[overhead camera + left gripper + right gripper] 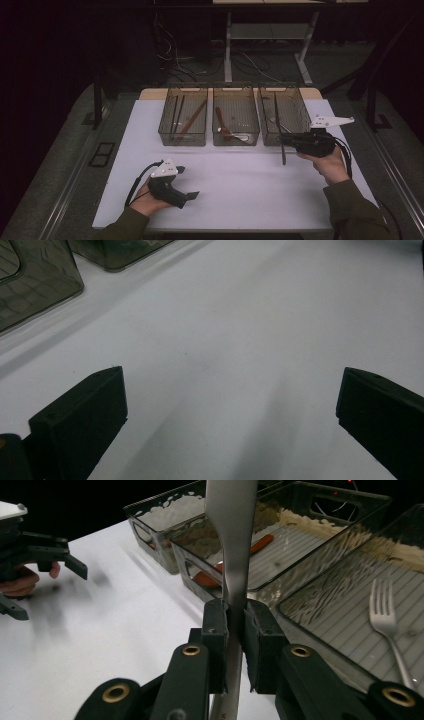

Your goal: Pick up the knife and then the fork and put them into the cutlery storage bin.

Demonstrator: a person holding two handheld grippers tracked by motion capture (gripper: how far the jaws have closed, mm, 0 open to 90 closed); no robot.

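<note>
So the right hand-held gripper (286, 141) is held out level above the white tabletop (240, 190), just in front of the rightmost of three bins, with the forearm in an olive sleeve (352, 207) coming in from the bottom right and the hand wrapped around the black body. Its jaws are clamped on a flat metal utensil handle (234, 555), which the right gripper view shows as a smooth, dull grey strip widening toward the far end, running straight up between the two black pads. From above, that piece looks like a thin dark bar (281, 142) crossing the front wall of the right bin (284, 116); I can't tell what's on its working end. The left hand-held gripper (189, 184) sits low near the front left of the tabletop, hand cupped under it, pointing right, with its blocky matte jaws wide apart and only bare tabletop between them. The bins are smoky see-through plastic with ribbed floors: the right one has a shiny metal fork (387, 620), the middle bin (235, 117) has something reddish, and the left bin (183, 117) has long thin sticks.
</note>
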